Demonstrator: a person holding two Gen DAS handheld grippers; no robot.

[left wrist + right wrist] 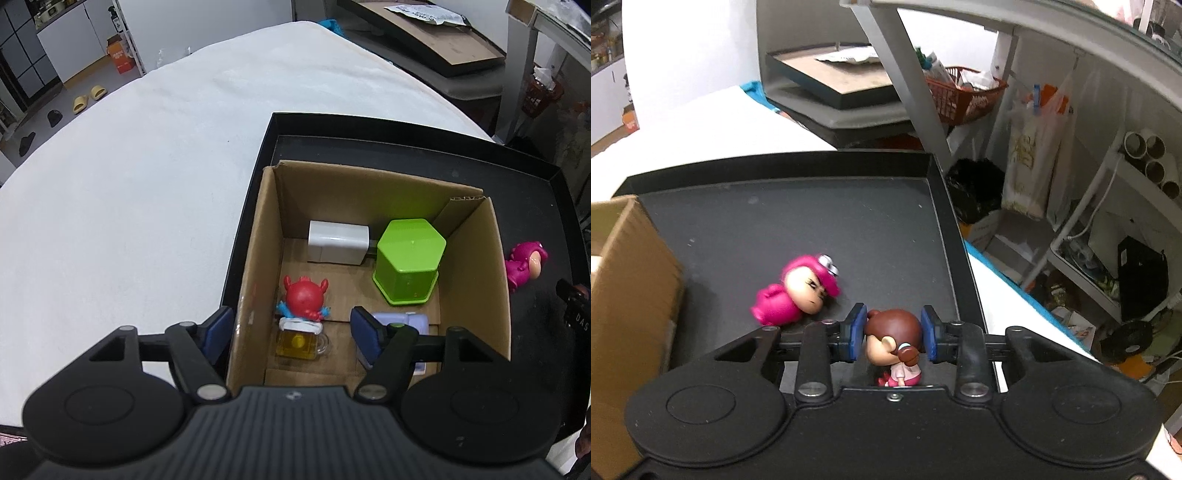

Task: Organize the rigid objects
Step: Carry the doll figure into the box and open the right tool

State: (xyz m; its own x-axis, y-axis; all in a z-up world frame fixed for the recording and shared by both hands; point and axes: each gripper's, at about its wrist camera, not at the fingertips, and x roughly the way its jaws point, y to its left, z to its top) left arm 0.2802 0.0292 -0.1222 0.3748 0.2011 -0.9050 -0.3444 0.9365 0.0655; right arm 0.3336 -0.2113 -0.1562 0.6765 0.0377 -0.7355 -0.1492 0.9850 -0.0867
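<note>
A cardboard box (pixel 469 266) stands inside a shallow black tray (pixel 406 125). In the box are a white charger block (pixel 338 242), a green hexagonal container (pixel 408 260), a red crab figure on a beer mug (pixel 304 317) and a pale purple item (pixel 412 321). My left gripper (pixel 291 334) is open and straddles the box's left wall, holding nothing. My right gripper (pixel 892 332) is shut on the head of a brown-haired doll (pixel 892 334) standing upright on the tray (pixel 812 206). A pink figure (pixel 798 291) (pixel 524 264) lies on its side just left of it.
The tray rests on a white-covered table (pixel 129 184). The box's right wall (pixel 628 277) rises at the left of the right wrist view. Beyond the tray's right rim are a metal frame leg (pixel 905 85), shelves, bags and an orange basket (pixel 960 96).
</note>
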